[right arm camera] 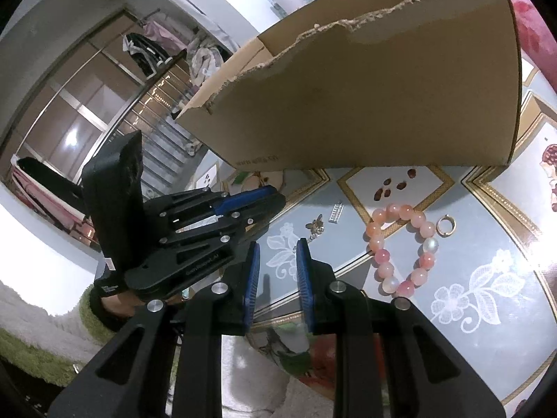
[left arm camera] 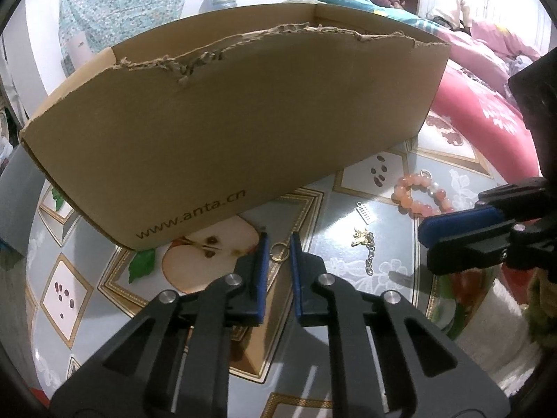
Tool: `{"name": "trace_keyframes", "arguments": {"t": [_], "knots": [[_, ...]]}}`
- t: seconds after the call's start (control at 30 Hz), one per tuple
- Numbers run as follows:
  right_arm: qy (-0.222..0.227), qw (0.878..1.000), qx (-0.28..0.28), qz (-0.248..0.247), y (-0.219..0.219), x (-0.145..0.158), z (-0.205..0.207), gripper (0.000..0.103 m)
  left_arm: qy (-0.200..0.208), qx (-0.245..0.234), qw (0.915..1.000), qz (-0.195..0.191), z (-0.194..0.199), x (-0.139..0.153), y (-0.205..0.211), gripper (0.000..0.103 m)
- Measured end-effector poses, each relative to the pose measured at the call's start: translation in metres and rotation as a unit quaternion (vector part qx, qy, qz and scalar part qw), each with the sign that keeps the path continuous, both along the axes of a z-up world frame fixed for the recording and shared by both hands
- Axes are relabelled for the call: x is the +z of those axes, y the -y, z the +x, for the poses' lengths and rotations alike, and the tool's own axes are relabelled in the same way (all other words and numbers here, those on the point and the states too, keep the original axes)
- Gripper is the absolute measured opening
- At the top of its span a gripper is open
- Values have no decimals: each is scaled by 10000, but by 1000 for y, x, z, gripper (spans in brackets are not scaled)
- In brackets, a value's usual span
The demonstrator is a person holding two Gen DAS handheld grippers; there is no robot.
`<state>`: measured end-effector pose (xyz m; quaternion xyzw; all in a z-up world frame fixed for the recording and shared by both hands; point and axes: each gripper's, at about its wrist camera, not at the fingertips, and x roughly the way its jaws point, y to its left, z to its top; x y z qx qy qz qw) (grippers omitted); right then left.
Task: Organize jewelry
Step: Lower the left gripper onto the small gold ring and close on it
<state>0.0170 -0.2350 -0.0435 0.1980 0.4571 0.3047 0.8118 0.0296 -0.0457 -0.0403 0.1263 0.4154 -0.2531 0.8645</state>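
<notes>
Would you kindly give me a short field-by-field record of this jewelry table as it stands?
surface: patterned tablecloth
box: cardboard box, open top, torn rim, standing on the cloth
left tool: jaws narrowly around a thin gold ring lying near the box; contact unclear
right tool: open, empty
loose jewelry: pink bead bracelet, second ring beside it, silver pendant, butterfly charm on a chain
</notes>
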Motion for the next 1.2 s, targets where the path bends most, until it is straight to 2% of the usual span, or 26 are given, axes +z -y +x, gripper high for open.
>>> {"name": "trace_keyframes", "arguments": {"t": [0.3, 0.57, 0.67, 0.9, 1.07, 1.2], "knots": [[236, 9995, -40, -220, 3, 9, -6, 22, -37, 78, 9999, -86, -3, -1, -6, 10], [516, 9944, 46, -916, -14, 9, -2, 22, -36, 233, 9996, -162, -11, -2, -23, 10], [601, 9892, 48, -1340, -24, 5, 4, 22, -35, 255, 9995, -187, -12, -2, -26, 10], [606, 9814, 59, -1823, -37, -3, 12, 21, -18, 282, 9992, -297, -14, -2, -30, 10], [778, 9737, 163, -2135, -50, -3, 10, 21, -23, 272, 9990, -368, -14, -3, -32, 10], [908, 9621, 230, -2562, -62, -2, 5, 20, -20, 270, 9989, -395, -14, -3, -36, 10]]}}
